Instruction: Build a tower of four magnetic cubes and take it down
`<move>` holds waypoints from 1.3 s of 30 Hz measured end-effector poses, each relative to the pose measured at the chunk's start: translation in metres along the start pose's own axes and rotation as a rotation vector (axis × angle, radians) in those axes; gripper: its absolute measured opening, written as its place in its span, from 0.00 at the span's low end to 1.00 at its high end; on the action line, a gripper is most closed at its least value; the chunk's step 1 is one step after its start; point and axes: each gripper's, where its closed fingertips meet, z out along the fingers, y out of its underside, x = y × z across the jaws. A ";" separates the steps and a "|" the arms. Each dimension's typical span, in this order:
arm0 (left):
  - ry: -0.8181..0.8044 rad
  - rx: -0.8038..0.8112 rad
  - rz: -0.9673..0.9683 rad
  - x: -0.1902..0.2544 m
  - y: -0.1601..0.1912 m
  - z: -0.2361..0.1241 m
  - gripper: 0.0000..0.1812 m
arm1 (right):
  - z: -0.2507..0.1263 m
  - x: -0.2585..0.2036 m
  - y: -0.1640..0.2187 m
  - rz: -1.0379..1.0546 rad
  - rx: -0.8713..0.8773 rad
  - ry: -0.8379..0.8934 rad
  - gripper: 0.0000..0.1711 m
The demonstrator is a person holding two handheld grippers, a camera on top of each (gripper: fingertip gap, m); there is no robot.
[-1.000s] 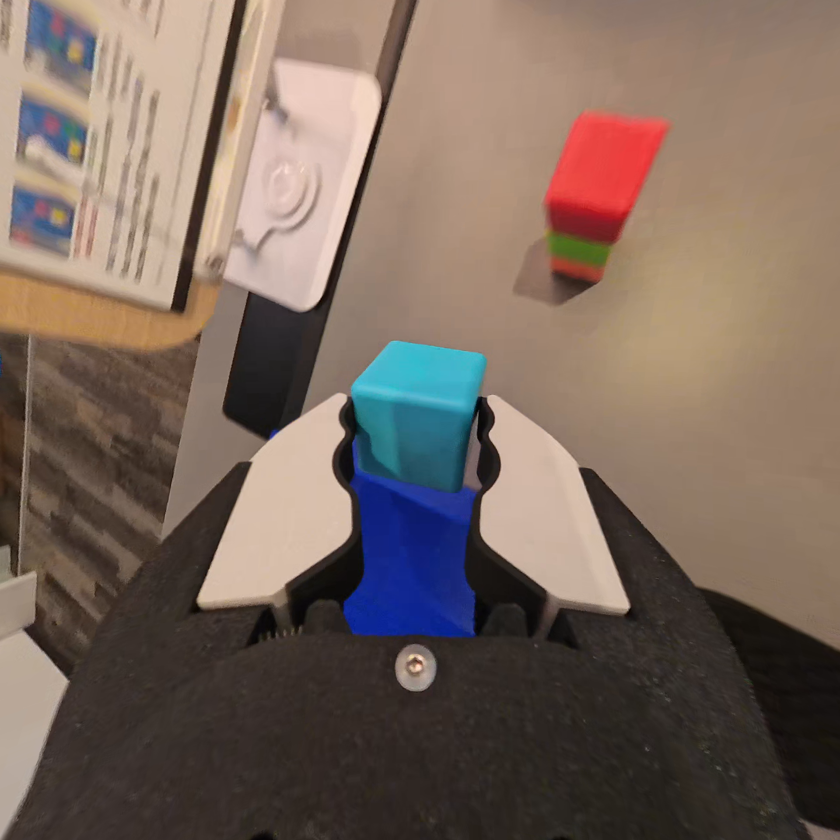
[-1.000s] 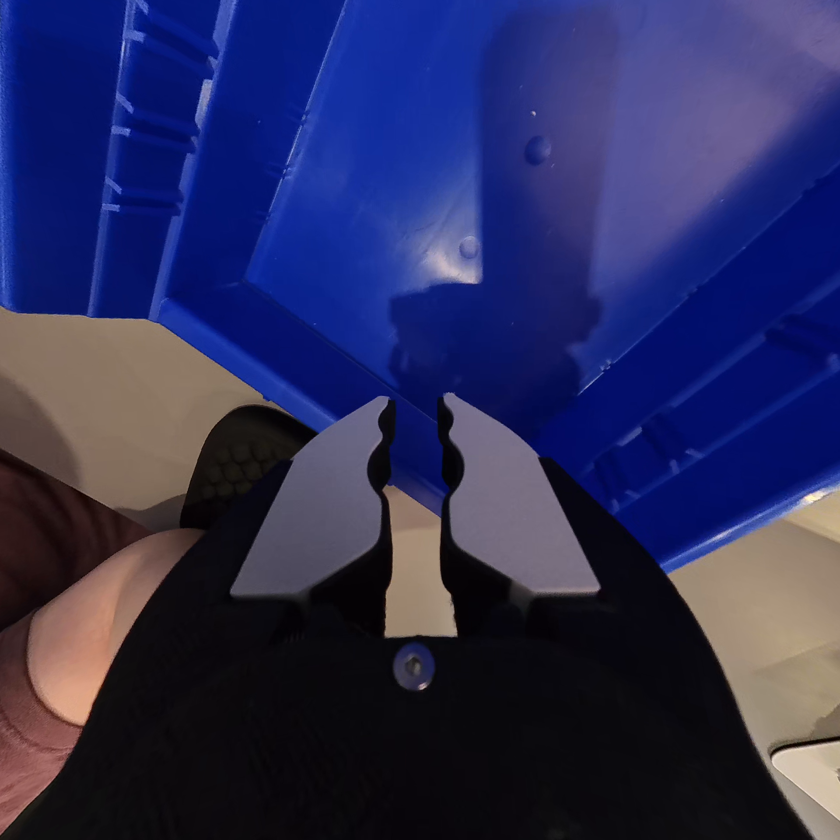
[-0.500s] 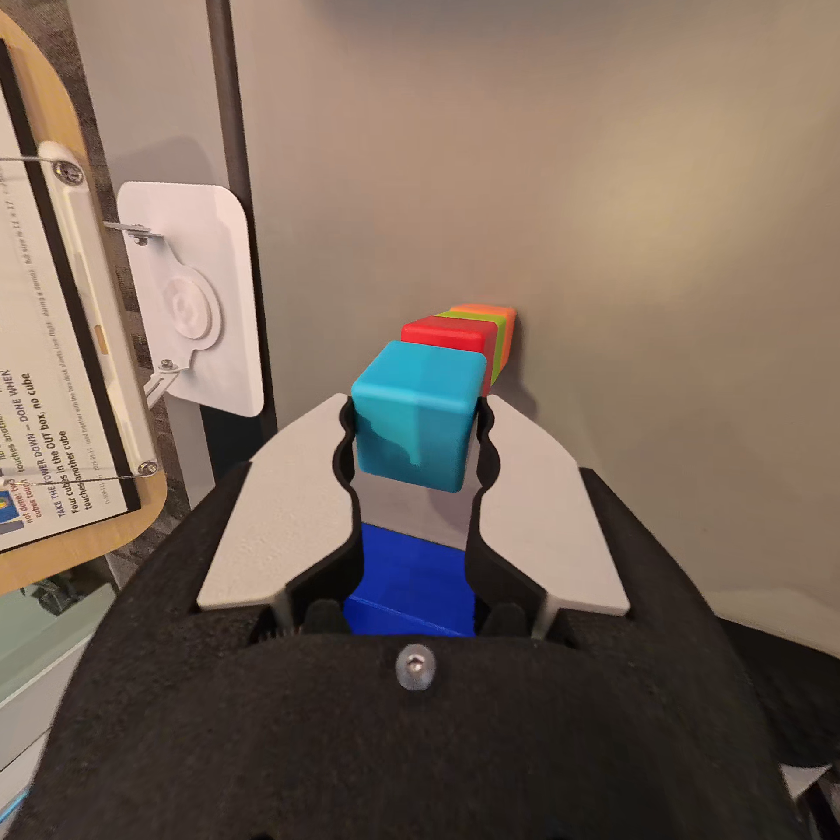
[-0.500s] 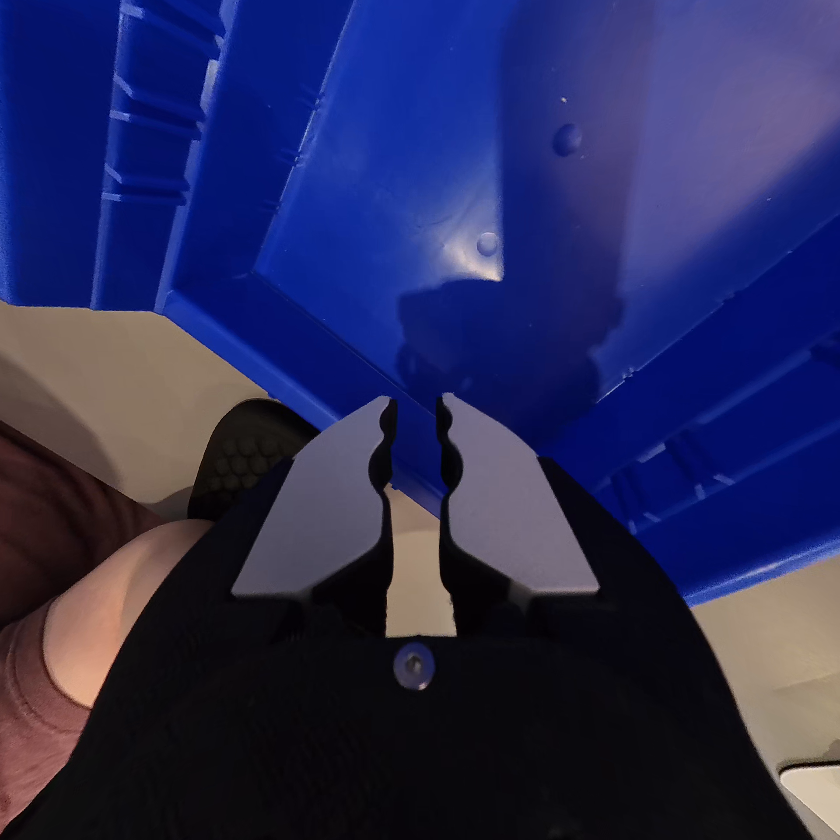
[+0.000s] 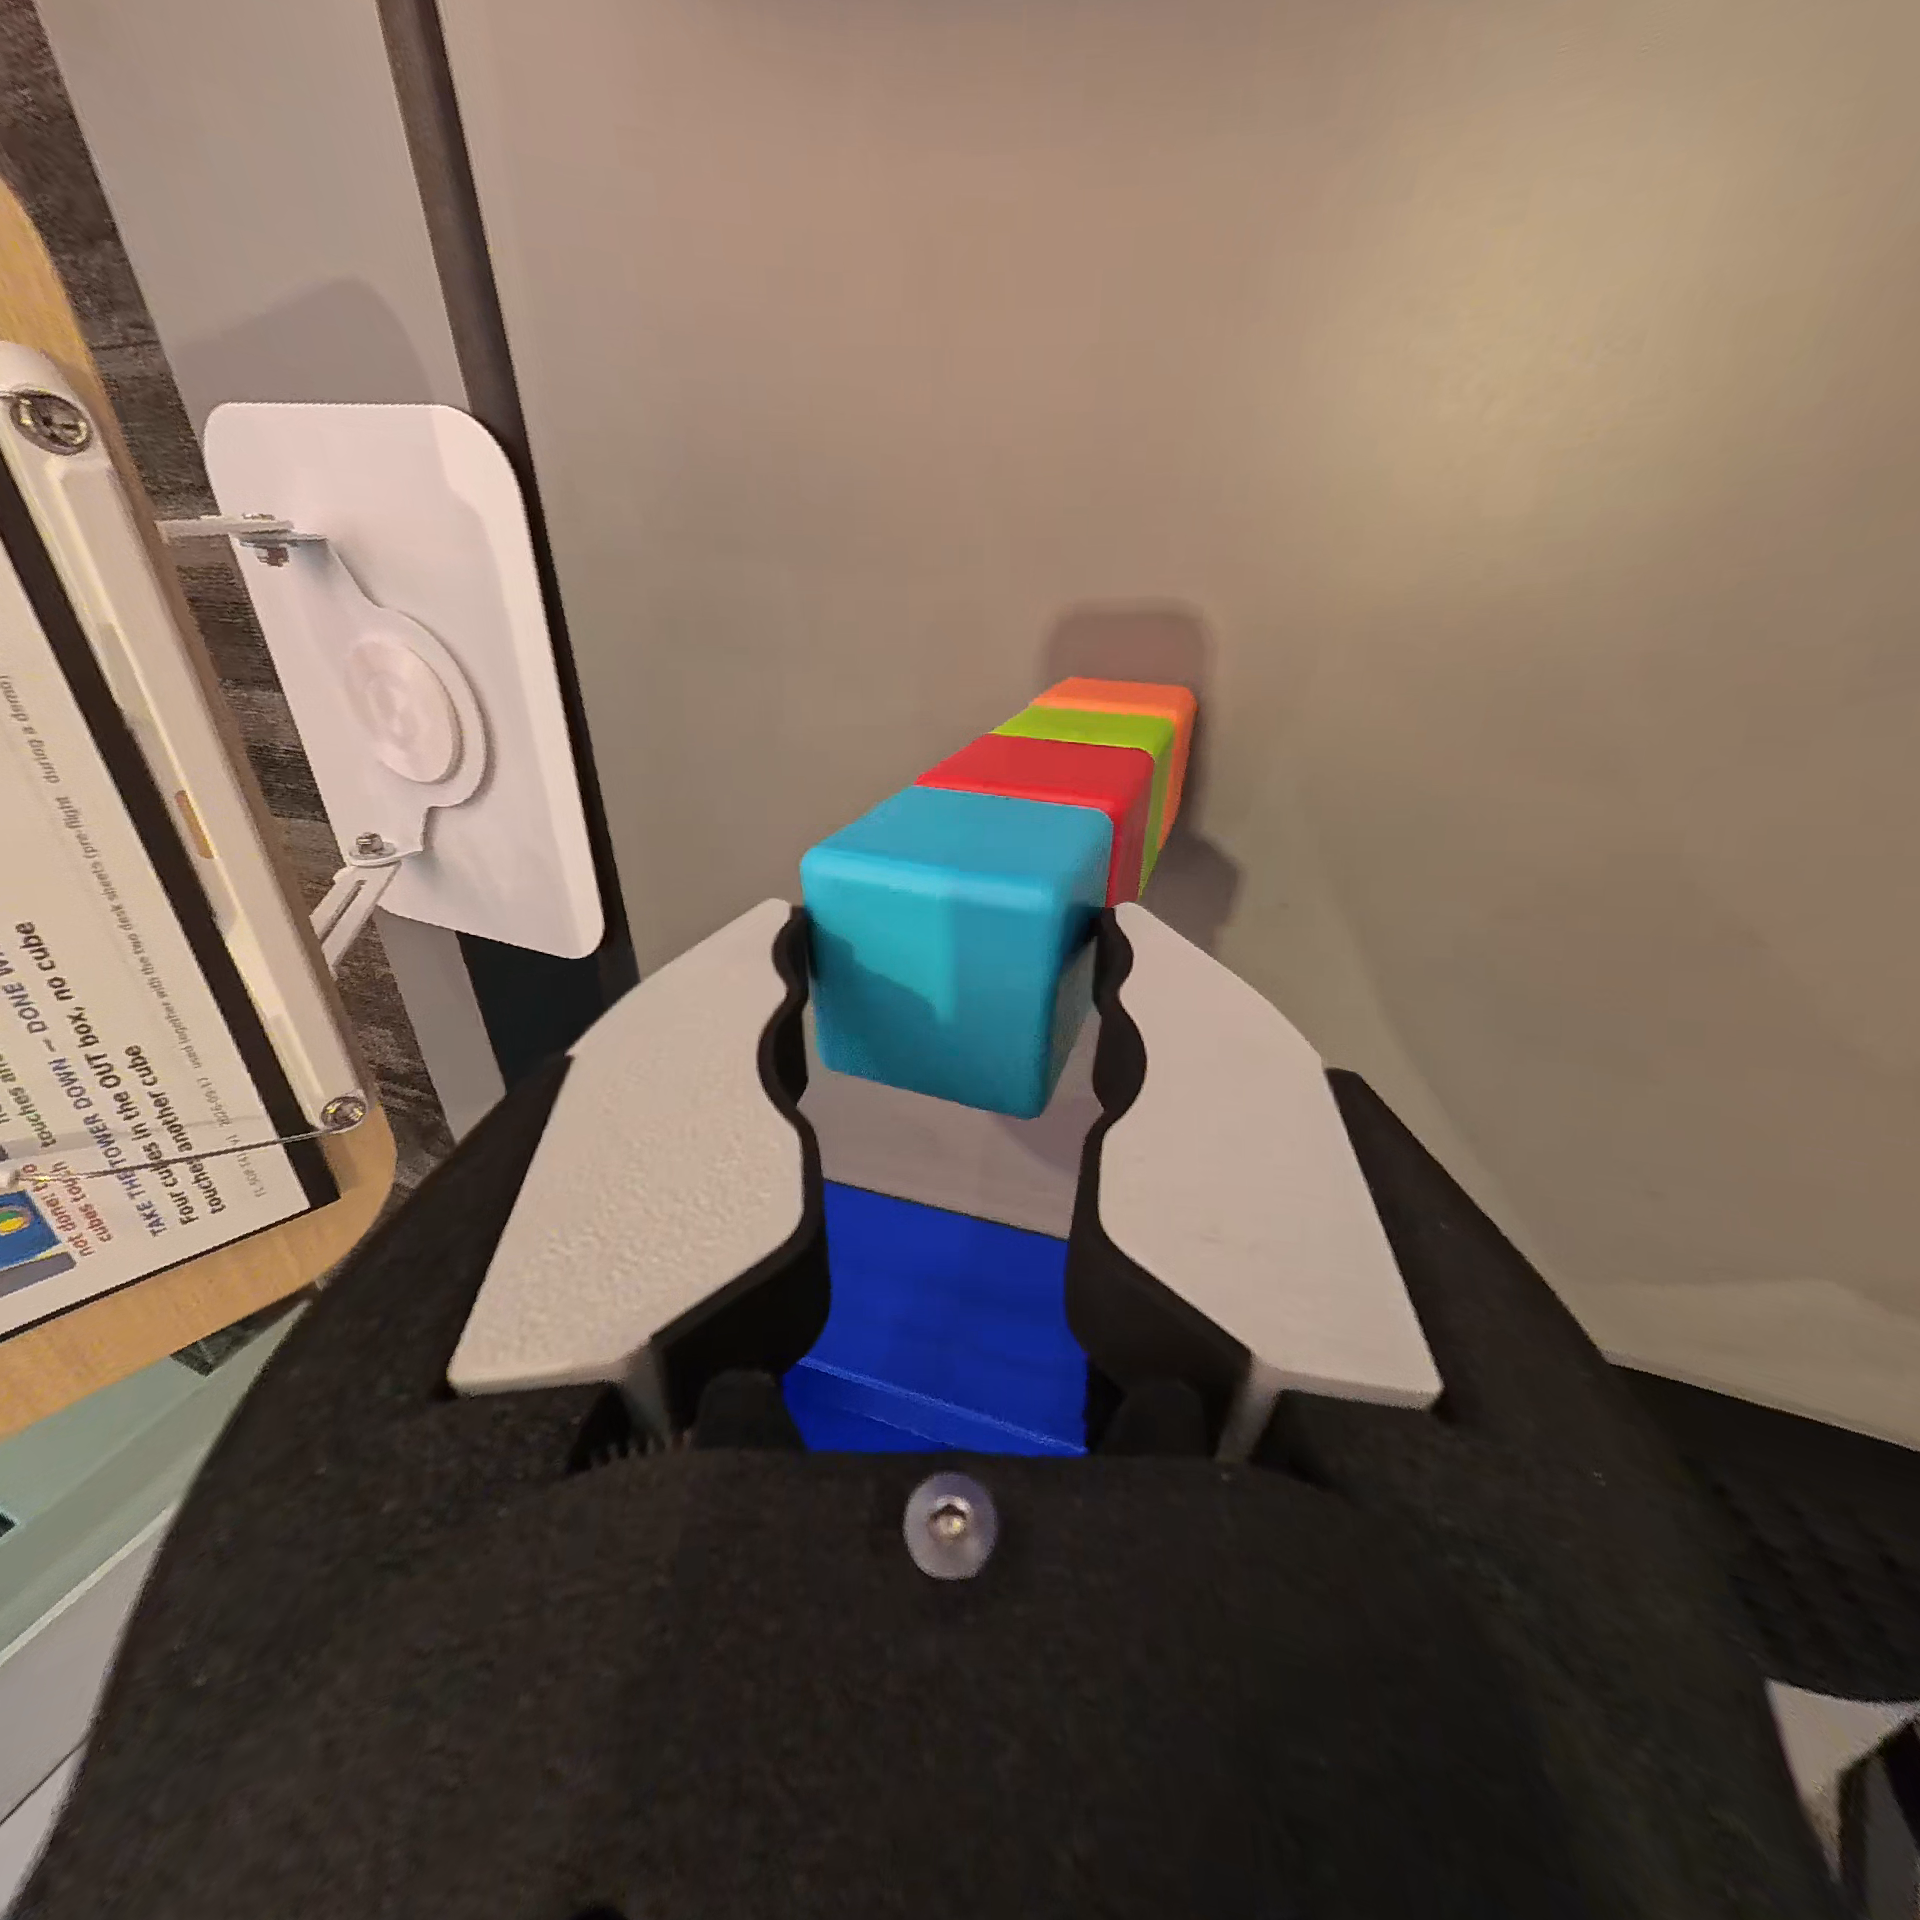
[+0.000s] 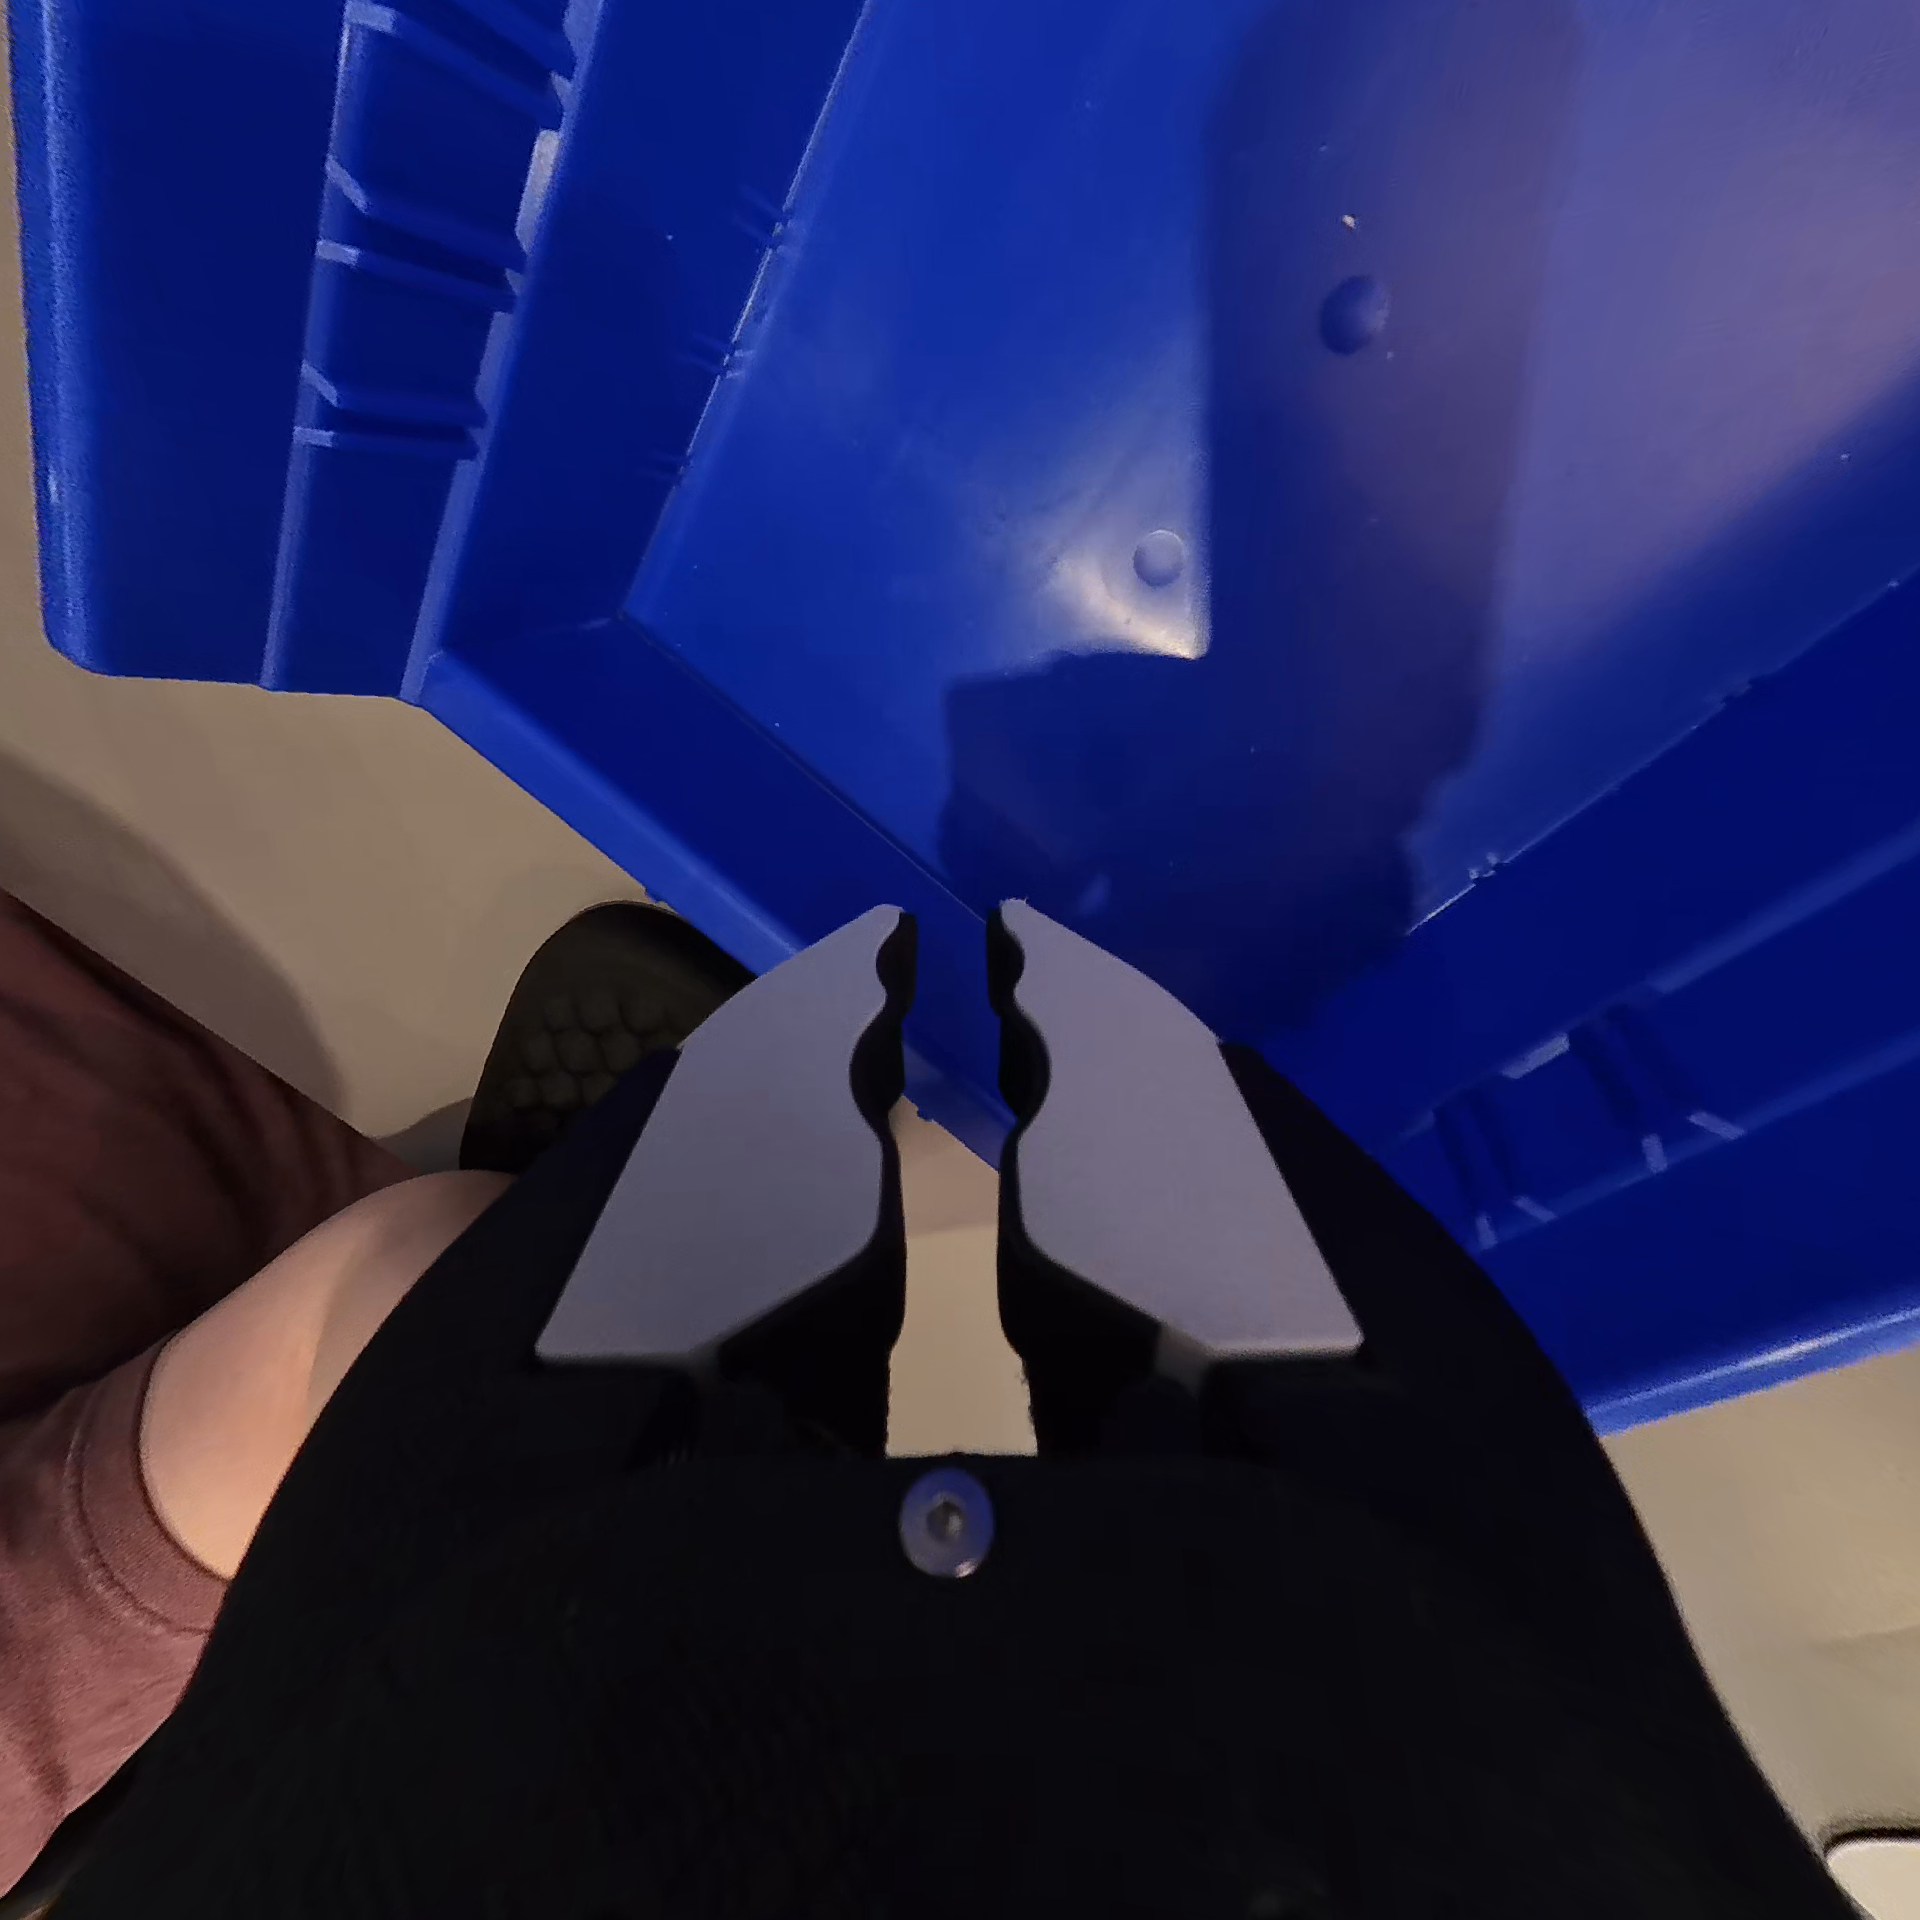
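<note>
My left gripper [image 5: 951, 935] is shut on a teal cube [image 5: 935, 966] and holds it at the near end of a stack of three cubes, seen from above: red [image 5: 1039, 774], green [image 5: 1091, 727], orange [image 5: 1122, 693] at the base on the grey table [image 5: 1455, 623]. The teal cube sits right against the red one; I cannot tell if they touch. My right gripper [image 6: 951, 920] is empty, its fingers nearly together, over the near rim of a blue bin [image 6: 1039, 416]. The bin shows no cubes.
A white mounting plate [image 5: 416, 675] and a printed sheet on a wooden board [image 5: 104, 1039] stand left of the stack. The blue bin also shows between my left fingers [image 5: 935, 1320]. A person's arm in a maroon sleeve [image 6: 260, 1403] is left of the right gripper. The tips of one gripper are about 35 cm away from the tips of the other.
My left gripper carried the teal cube from off to the left onto the line of the stack, close against the red cube. My right gripper stayed over the bin, fingers slightly closer.
</note>
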 end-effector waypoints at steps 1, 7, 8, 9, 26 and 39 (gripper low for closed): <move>-0.004 0.006 -0.001 -0.001 0.000 0.000 0.30 | 0.000 0.000 0.000 0.001 0.001 -0.001 0.08; -0.056 0.281 -0.165 -0.011 -0.004 -0.027 0.41 | -0.008 -0.002 -0.002 -0.015 0.046 0.009 0.08; -0.084 0.392 -0.235 -0.016 -0.005 -0.038 0.42 | -0.012 -0.003 -0.003 -0.021 0.064 0.016 0.08; -0.103 0.515 -0.314 -0.019 -0.005 -0.048 0.42 | -0.016 -0.003 -0.005 -0.025 0.084 0.026 0.08; -0.134 1.200 -0.667 -0.023 0.014 -0.072 0.48 | -0.161 -0.119 -0.118 -0.486 0.944 0.074 0.13; -0.017 0.990 -0.565 0.014 0.012 0.004 0.57 | -0.175 -0.249 -0.173 -0.712 1.374 -0.378 0.21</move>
